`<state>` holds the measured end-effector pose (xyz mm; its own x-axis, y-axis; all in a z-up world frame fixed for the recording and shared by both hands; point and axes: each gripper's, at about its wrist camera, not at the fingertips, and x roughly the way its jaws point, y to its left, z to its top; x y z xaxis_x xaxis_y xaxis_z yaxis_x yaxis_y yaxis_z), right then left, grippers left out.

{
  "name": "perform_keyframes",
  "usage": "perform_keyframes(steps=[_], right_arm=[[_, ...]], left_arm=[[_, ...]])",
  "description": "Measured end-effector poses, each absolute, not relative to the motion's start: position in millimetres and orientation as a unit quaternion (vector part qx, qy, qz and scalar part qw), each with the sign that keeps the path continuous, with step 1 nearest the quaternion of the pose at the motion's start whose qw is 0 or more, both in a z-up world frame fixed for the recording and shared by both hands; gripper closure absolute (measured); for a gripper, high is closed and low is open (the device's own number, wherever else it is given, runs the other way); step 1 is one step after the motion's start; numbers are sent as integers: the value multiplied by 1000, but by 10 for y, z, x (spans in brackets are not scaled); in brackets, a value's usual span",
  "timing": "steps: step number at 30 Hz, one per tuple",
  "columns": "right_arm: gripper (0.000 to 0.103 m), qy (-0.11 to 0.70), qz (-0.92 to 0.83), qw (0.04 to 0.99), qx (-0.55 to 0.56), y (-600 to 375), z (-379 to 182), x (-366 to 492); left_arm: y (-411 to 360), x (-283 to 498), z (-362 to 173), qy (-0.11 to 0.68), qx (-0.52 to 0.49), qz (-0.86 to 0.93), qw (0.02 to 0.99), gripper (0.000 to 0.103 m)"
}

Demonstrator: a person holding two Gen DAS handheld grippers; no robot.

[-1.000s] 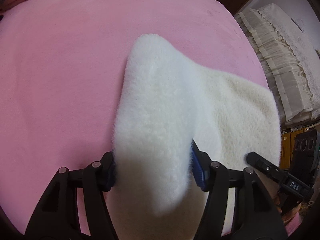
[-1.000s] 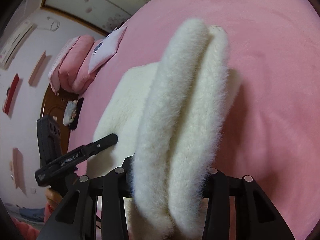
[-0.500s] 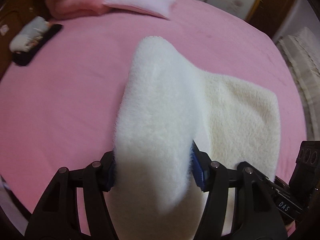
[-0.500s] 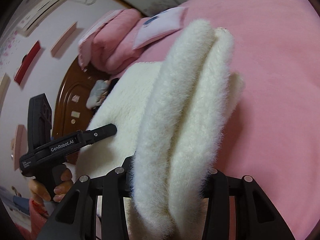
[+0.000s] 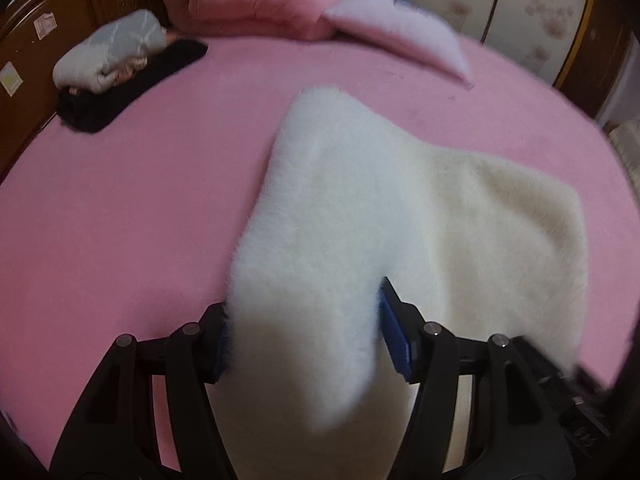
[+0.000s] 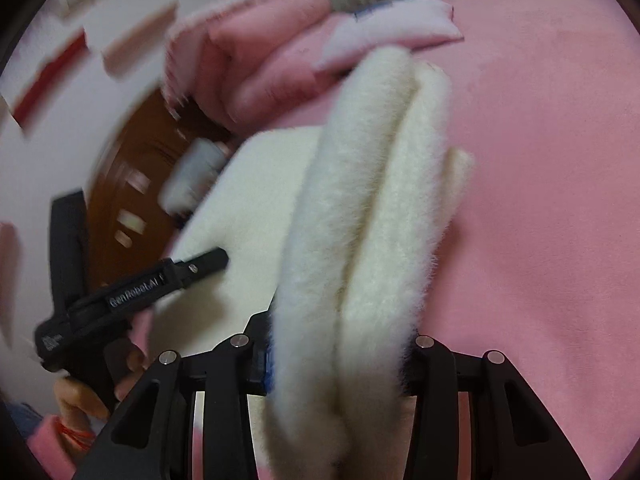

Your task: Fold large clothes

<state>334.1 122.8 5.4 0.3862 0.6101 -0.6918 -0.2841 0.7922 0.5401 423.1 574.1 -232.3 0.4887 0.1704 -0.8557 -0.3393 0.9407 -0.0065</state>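
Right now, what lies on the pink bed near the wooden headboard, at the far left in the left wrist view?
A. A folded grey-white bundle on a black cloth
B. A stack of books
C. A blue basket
A: the grey-white bundle rests on a black cloth beside the headboard.

The white letters "GenRobot.AI" can be read on the side of the black left gripper [image 6: 202, 266] in the right wrist view, and a small white mark near its back end is too blurry to read.

fleece garment [image 5: 360, 220]: cream-white | bedspread [image 5: 140, 220]: pink | bundle [image 5: 108, 52]: grey, possibly patterned
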Motion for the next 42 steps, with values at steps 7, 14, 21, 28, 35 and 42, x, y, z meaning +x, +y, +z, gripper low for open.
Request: perform_keyframes(steps=[7,14,21,28,35,42], right_arm=[[63,500,249,823,102,1581,-168,3565],[62,513,241,820,85,1147,-31,3789],[46,507,189,841,23,1154,75,3727],[35,490,173,854,-17,907,237,3392],[25,504,177,845,-15,323,230,2870],[20,575,135,807,1,-663,-48,2024]], left_arm=[[5923,4057,-2662,428,-116,128,887,32],[5816,3901,-2700,414,-124,137,891,28],[5414,3628,-2514,401,-79,204,889,27],[5095,3059,-2490,390,-93,266,877,26],[4733,2699,-2495,414,-109,337,839,22],[4186,1911,-2881,490,-278,364,741,23]])
